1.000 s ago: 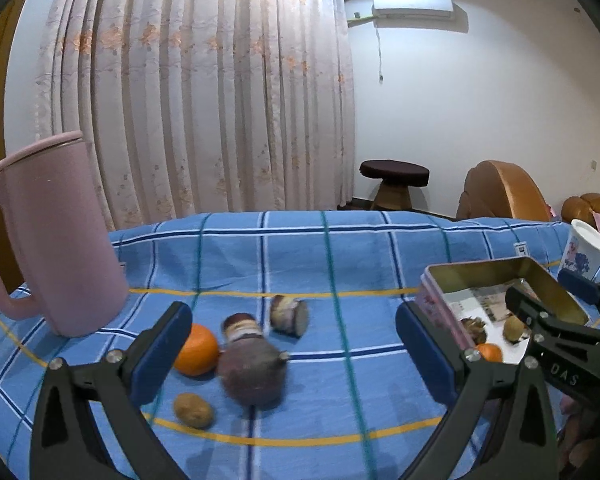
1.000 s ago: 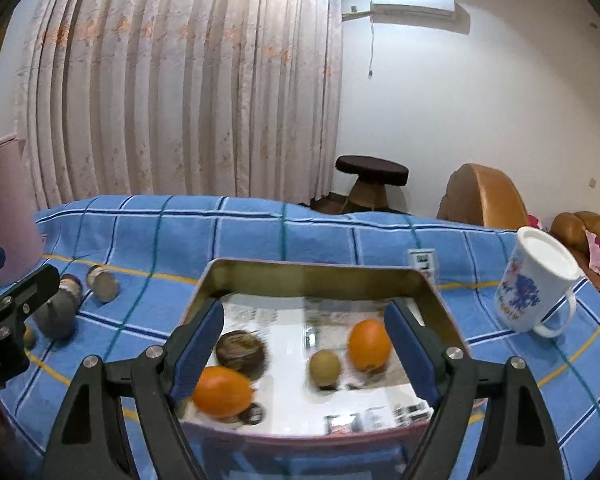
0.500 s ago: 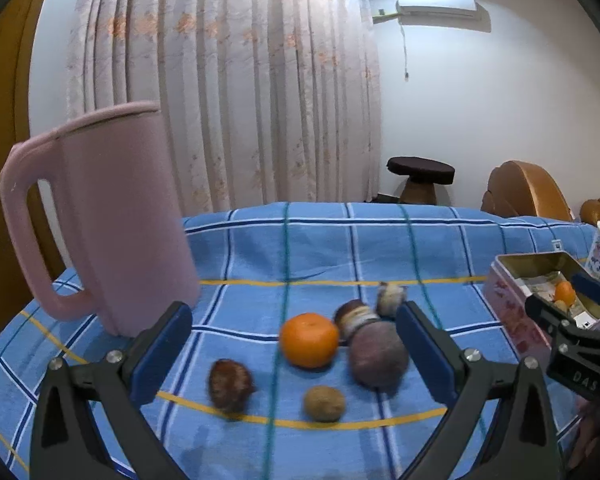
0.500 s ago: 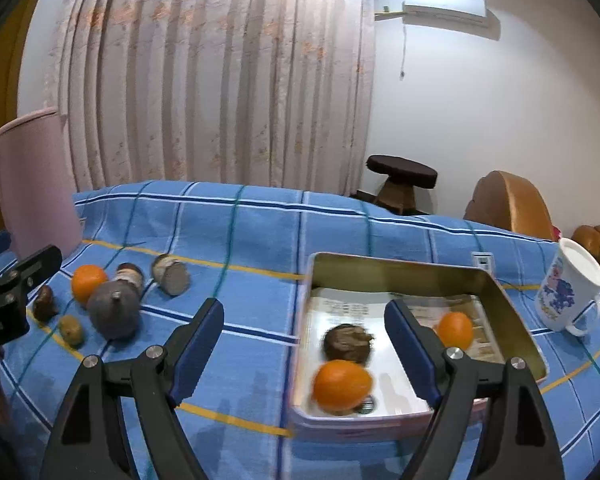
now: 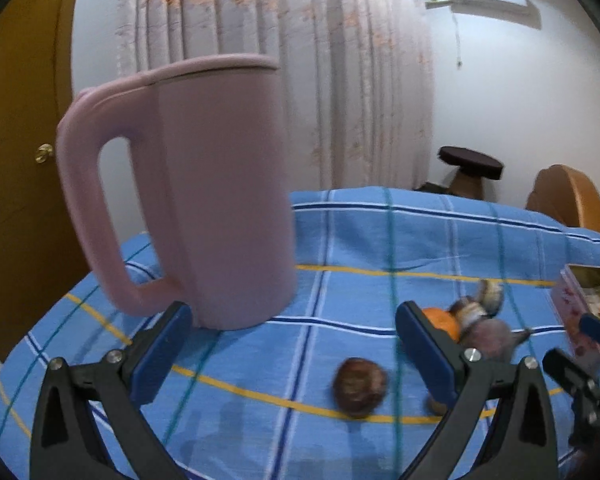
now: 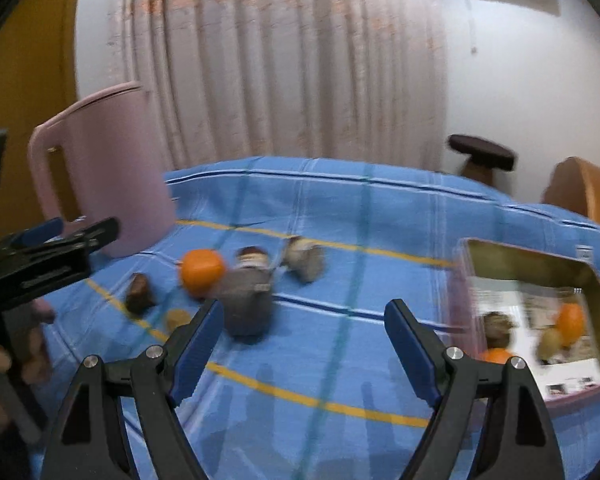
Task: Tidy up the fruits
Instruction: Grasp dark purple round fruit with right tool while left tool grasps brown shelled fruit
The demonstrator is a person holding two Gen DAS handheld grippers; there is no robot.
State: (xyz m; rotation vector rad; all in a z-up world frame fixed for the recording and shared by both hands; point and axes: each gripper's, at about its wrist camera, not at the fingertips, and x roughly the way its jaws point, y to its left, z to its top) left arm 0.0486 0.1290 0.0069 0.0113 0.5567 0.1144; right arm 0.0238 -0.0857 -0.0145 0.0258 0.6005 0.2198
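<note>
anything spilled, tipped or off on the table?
Nothing spilled. The pink jug stands upright. Several fruits, including an orange and a dark round one, still lie loose on the blue cloth outside the tin. Both tongs are open, empty.

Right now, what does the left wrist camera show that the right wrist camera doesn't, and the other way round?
Only the left view shows the door knob beside the pink jug. Only the right view shows inside the tin: oranges and brown fruit. It also shows the small brown fruit, hidden in the left view. Both show the jug, the loose orange, the dark fruit, the stool, and both grippers open, left and right.
</note>
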